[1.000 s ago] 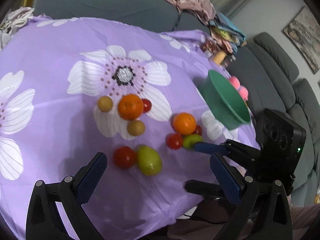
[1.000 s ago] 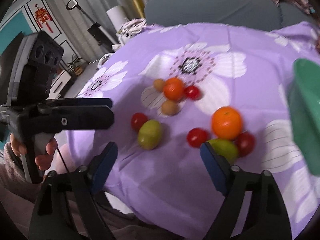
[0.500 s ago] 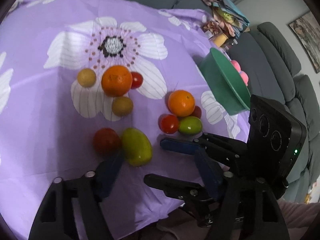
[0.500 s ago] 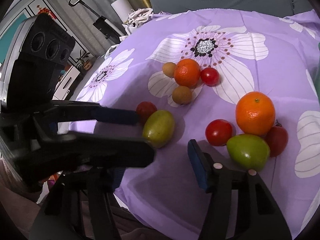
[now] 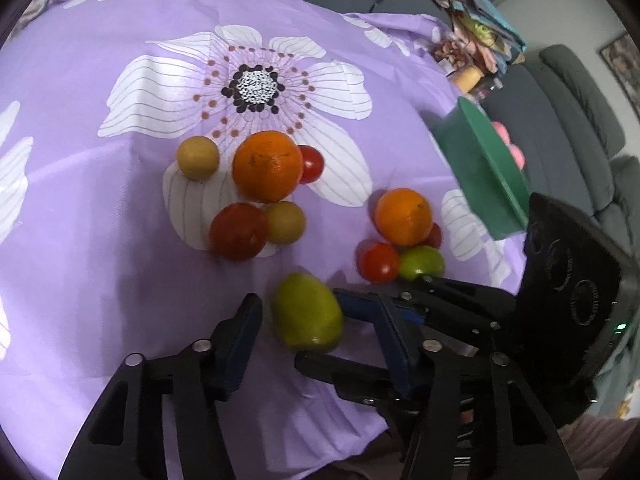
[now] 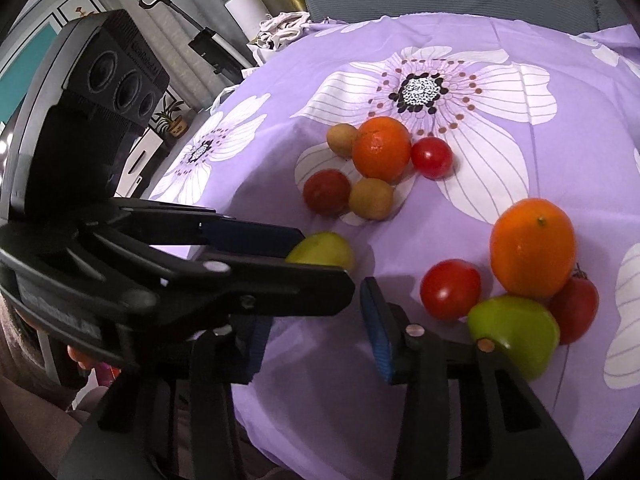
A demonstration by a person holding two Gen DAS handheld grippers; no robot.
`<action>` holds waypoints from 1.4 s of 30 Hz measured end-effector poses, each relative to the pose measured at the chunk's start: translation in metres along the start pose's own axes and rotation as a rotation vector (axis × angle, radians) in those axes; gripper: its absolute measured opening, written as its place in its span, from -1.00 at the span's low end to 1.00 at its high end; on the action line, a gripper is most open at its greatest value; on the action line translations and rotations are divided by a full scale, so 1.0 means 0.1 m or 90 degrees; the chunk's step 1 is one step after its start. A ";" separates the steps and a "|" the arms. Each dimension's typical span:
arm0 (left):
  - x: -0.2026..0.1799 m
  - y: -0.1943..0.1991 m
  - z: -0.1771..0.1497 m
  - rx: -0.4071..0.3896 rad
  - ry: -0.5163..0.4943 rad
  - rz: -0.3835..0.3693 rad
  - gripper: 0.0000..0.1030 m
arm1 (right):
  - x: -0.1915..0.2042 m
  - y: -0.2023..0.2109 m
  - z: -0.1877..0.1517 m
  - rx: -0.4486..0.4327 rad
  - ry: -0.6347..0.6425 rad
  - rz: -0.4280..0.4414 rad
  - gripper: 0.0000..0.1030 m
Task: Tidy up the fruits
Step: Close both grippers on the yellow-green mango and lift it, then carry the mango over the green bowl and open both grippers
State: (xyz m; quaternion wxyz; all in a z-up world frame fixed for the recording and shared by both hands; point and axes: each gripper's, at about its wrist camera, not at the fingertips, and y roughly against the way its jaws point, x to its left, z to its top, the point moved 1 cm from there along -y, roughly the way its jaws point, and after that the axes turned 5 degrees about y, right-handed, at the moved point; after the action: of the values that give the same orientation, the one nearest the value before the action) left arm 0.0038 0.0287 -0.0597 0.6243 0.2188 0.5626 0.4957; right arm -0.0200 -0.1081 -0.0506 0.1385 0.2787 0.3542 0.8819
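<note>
— Far along with the sorting?

— Hardly begun, judging by the spread. Nothing seen inside the green bowl (image 5: 480,168), tipped at the right edge of the left wrist view with its inside turned away. Elsewhere on the purple flowered cloth (image 5: 100,240), only loose fruit. Mid-frame, a large orange (image 5: 267,172) touching a small tomato (image 5: 310,164) and two tan round fruits (image 5: 198,158), with a darker tomato (image 5: 238,232) below. Further right, a smaller orange (image 5: 404,216) huddled with tomatoes and a small green mango (image 5: 422,262).

— And the one being gone for?

— Probably the bigger green mango (image 5: 306,312), low in the frame, apart from both clusters, right between the fingers of the left gripper (image 5: 316,322). Jaws just been closing, yet apart, with a sliver of cloth beside the left pad. No firm clamp to claim.

— And the right gripper (image 6: 316,330)?

— Also just been closing, jaws apart, only cloth between. Small green mango just beside its right finger, at lower right of the right wrist view.
</note>
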 end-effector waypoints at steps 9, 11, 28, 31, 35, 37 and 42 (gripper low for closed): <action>0.00 0.00 -0.03 -0.005 -0.015 0.037 -0.22 | 0.07 -0.02 -0.01 -0.007 0.015 0.000 -0.35; -0.01 0.00 -0.04 -0.005 -0.017 0.037 -0.22 | 0.08 -0.01 -0.02 -0.009 0.016 -0.003 -0.35; -0.65 0.18 0.19 -0.044 -0.103 0.025 -0.22 | -0.02 0.59 0.05 -0.106 0.020 -0.068 -0.35; -0.84 0.14 0.29 -0.043 -0.128 0.021 -0.22 | -0.09 0.73 0.06 -0.127 0.018 -0.092 -0.35; -1.09 0.05 0.41 -0.042 -0.167 0.016 -0.22 | -0.22 0.91 0.06 -0.154 0.007 -0.122 -0.35; -1.21 0.02 0.48 -0.040 -0.183 0.010 -0.22 | -0.31 1.01 0.07 -0.166 0.000 -0.138 -0.35; -1.60 -0.14 0.65 -0.034 -0.237 -0.009 -0.22 | -0.57 1.31 0.05 -0.202 -0.027 -0.186 -0.35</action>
State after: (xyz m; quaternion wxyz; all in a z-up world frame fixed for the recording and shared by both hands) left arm 0.0886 -0.0973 0.0244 0.7270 0.2860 0.4254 0.4568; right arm 0.0233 -0.2238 0.0220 0.3146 0.2174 0.2446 0.8910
